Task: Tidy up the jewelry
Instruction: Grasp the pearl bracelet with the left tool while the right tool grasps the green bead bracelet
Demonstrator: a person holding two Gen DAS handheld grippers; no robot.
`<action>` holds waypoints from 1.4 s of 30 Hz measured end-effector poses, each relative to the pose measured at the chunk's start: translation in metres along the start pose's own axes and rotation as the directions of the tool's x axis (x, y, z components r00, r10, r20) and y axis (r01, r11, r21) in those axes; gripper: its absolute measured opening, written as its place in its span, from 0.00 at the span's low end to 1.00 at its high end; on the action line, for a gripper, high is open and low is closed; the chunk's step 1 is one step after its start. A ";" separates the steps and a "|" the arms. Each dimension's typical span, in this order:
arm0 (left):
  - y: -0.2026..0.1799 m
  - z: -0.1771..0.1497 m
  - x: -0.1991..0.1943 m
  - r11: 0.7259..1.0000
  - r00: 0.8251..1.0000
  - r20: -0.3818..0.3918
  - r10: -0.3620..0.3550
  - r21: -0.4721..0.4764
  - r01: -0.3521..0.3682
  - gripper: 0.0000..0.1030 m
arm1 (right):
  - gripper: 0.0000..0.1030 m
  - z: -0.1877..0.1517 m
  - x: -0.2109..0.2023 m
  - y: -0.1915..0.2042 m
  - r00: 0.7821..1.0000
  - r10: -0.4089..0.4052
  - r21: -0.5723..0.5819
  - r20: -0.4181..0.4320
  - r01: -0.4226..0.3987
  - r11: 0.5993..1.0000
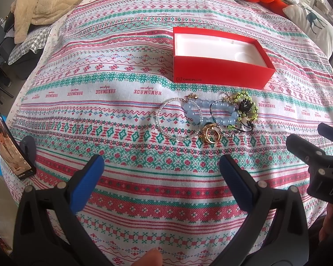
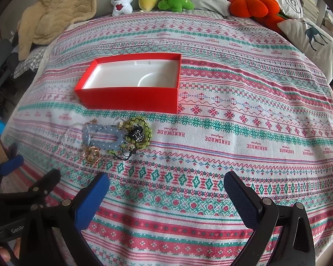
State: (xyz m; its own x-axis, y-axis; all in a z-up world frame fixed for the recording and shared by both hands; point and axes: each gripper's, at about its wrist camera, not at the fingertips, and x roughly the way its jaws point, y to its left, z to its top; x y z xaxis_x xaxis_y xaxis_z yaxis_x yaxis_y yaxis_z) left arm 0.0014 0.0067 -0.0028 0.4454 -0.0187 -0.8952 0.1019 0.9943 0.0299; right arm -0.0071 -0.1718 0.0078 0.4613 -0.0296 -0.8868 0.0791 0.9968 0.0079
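We hold the left gripper (image 1: 161, 166) and right gripper (image 2: 166, 182) wide apart, empty. The jewelry pile (image 1: 207, 116) lies mid-cloth, just before the red box (image 1: 219, 75): light, slippery, probably tangled; pinch a bead strand.

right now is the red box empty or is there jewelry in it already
Empty. The red box is open with only its bare white tray showing, and the jewelry pile lies tangled on the cloth in front of it.

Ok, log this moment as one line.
left gripper open, empty | right gripper open, empty | jewelry pile on cloth | red box holds no jewelry
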 end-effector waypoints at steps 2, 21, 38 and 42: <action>0.000 0.000 0.000 1.000 1.000 0.001 -0.002 0.001 0.002 1.00 | 1.00 0.000 0.000 0.000 1.000 -0.001 0.000 -0.001 0.001 1.000; 0.019 0.039 -0.004 0.994 0.994 -0.058 -0.091 0.056 0.094 1.00 | 1.00 0.035 -0.009 -0.018 1.000 0.009 0.036 -0.018 -0.008 0.999; 0.047 0.056 0.045 0.944 0.932 -0.153 -0.330 -0.046 0.327 0.58 | 0.71 0.049 0.046 -0.026 0.951 0.273 0.156 -0.142 -0.251 0.955; 0.040 0.057 0.055 0.947 0.931 -0.172 -0.321 -0.022 0.322 0.44 | 0.52 0.054 0.054 -0.025 0.946 0.286 0.157 -0.153 -0.263 0.952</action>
State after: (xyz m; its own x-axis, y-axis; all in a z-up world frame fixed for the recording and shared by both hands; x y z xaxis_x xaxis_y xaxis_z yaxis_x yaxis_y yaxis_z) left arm 0.0810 0.0397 -0.0250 0.2293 -0.3184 -0.9198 0.2199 0.9375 -0.2697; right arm 0.0635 -0.2019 -0.0150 0.3239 0.2687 -0.9071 0.0925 0.9452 0.3130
